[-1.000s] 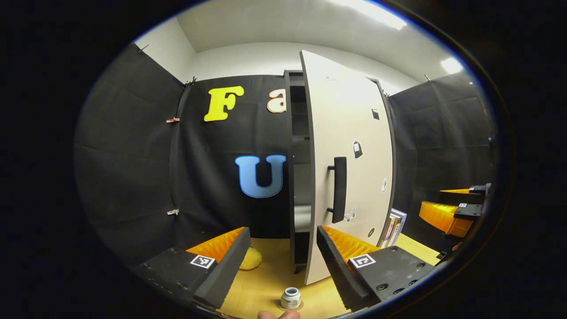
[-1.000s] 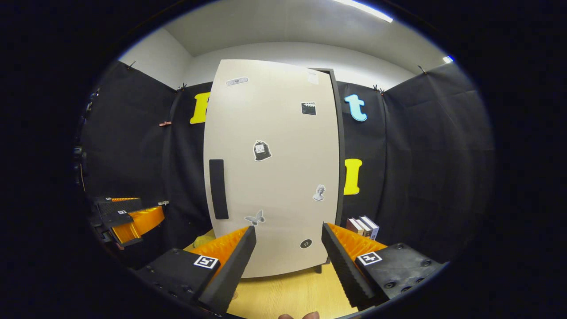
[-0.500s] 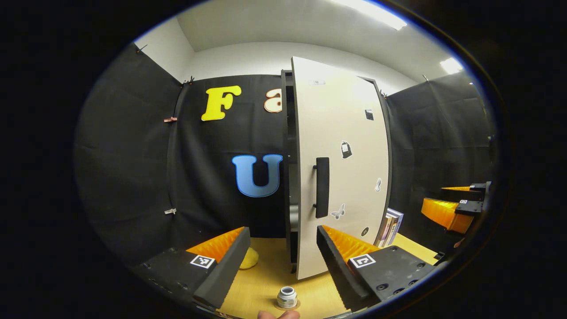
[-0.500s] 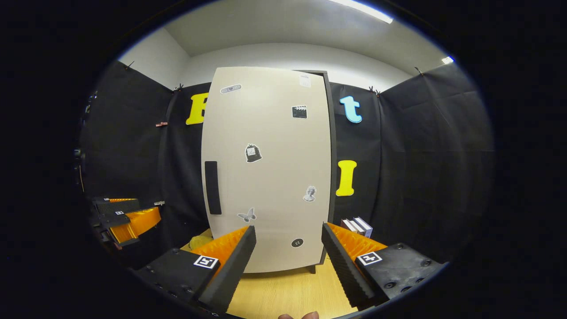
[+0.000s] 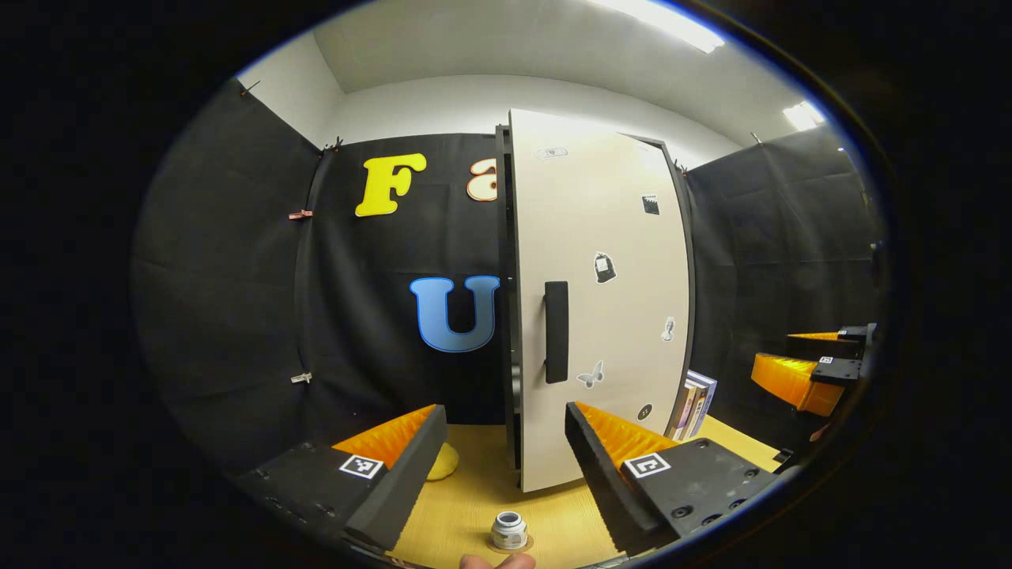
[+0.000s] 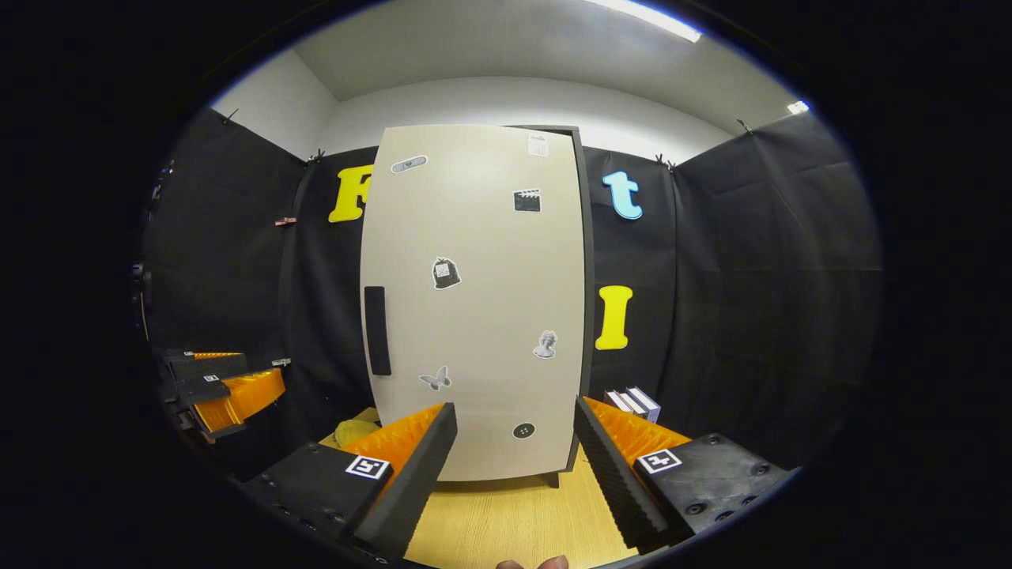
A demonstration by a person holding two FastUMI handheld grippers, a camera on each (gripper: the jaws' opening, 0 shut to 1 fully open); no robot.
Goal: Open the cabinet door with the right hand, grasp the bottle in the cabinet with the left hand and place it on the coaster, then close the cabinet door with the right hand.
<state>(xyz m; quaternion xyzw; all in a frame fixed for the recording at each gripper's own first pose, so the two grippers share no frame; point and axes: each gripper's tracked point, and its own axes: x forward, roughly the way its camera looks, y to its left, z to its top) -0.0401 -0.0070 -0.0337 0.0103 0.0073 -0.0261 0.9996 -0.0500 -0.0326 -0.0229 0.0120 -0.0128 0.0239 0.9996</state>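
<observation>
The bottle [image 5: 509, 530] stands on its coaster [image 5: 528, 544] at the near edge of the wooden tabletop [image 5: 474, 498], between the wide-open fingers of the left gripper [image 5: 502, 466], which holds nothing. The right gripper [image 6: 514, 462] is likewise wide open and empty, well short of the cabinet door [image 6: 474, 300]. Over the last second the door has swung almost shut, leaving a thin dark gap beside the handle [image 5: 556, 332]. I judge only a final push remains.
</observation>
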